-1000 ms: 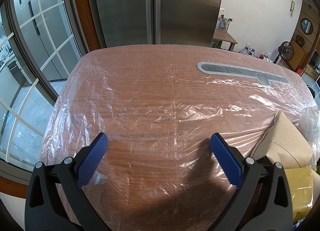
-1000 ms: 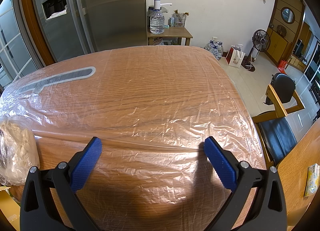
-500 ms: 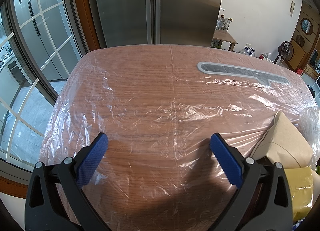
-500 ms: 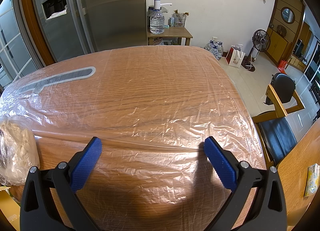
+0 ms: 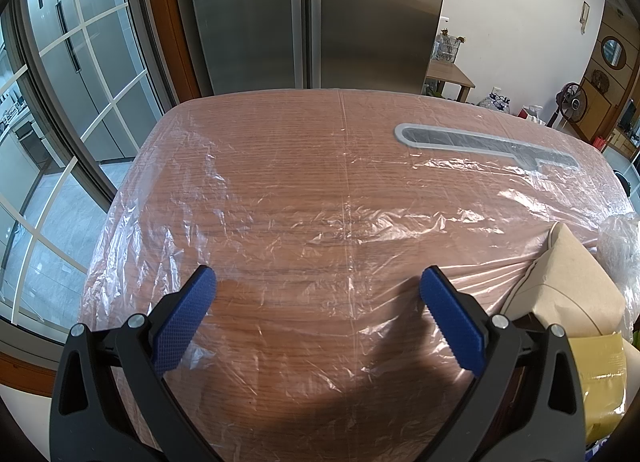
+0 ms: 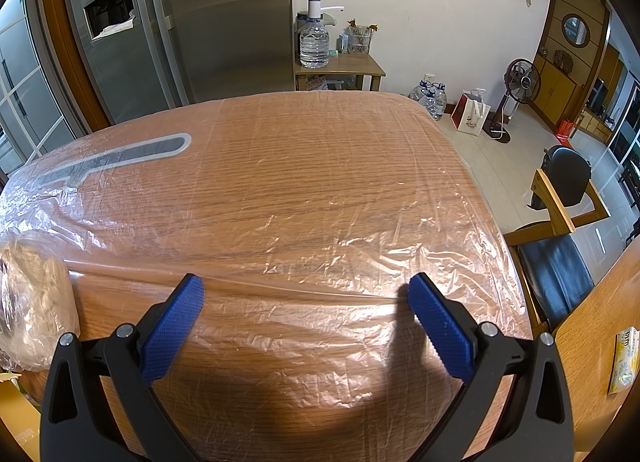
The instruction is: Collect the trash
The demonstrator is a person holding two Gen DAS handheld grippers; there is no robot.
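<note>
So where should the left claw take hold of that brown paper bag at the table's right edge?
Judging by its pose, grip the brown paper bag at its raised top corner, coming from its left over the table. The open left claw would span that narrow peak more easily than the broad face.

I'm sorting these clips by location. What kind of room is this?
Most likely a home kitchen-dining area: a tall stainless-steel fridge, a wooden dining table wrapped in clear plastic film, and a water jug with pump dispenser on a side table.

One table [image 5: 304,190], one paper bag [image 5: 576,286], one chair [image 6: 560,262], two grippers [image 5: 318,282] [image 6: 306,286]
</note>
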